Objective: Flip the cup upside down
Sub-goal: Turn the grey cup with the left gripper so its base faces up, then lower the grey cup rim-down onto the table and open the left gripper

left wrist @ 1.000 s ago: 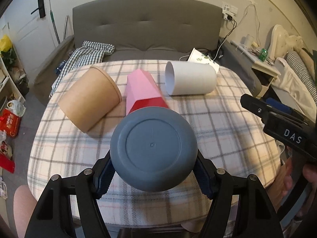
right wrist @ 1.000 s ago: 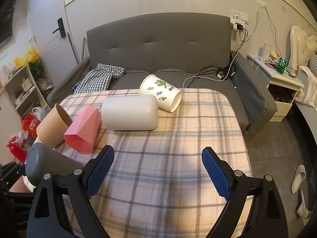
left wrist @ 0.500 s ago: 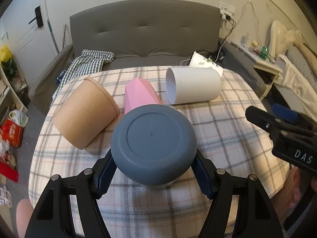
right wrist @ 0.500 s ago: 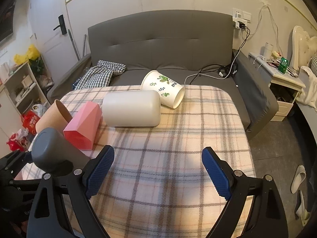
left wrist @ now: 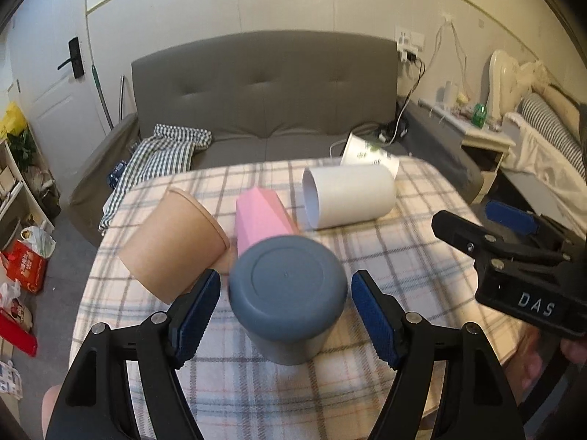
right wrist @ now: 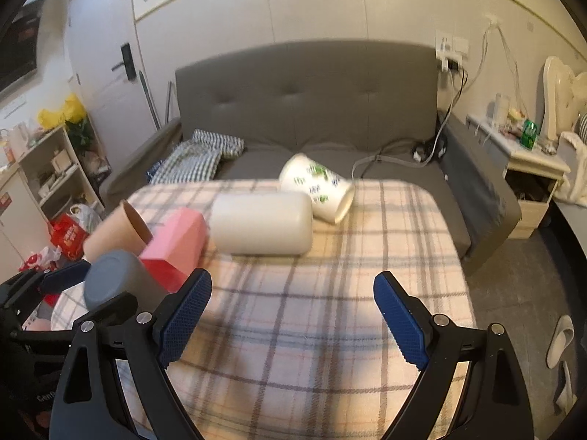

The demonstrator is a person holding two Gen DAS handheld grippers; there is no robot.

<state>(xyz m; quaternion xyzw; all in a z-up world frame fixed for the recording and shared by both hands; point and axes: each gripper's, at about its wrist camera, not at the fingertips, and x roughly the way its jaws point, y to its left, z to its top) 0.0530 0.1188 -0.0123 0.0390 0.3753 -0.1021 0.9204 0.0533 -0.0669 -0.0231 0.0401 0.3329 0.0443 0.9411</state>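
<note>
A dark grey cup (left wrist: pixel 288 289) stands upside down on the plaid tablecloth (left wrist: pixel 367 385), its flat base up. My left gripper (left wrist: pixel 286 321) is open, its blue pads on either side of the cup with small gaps. The cup also shows at the left of the right wrist view (right wrist: pixel 113 282). My right gripper (right wrist: pixel 291 324) is open and empty above the cloth; it appears at the right of the left wrist view (left wrist: pixel 513 253).
On their sides behind the grey cup lie a brown paper cup (left wrist: pixel 172 249), a pink faceted cup (left wrist: pixel 262 218), a white cup (left wrist: pixel 348 196) and a leaf-printed paper cup (right wrist: pixel 317 189). A grey sofa (right wrist: pixel 312 110) stands behind the table.
My left gripper has opened and let go of the grey cup, which now stands base-up on the cloth. The gripper has drawn back a little. The right gripper stays open.
</note>
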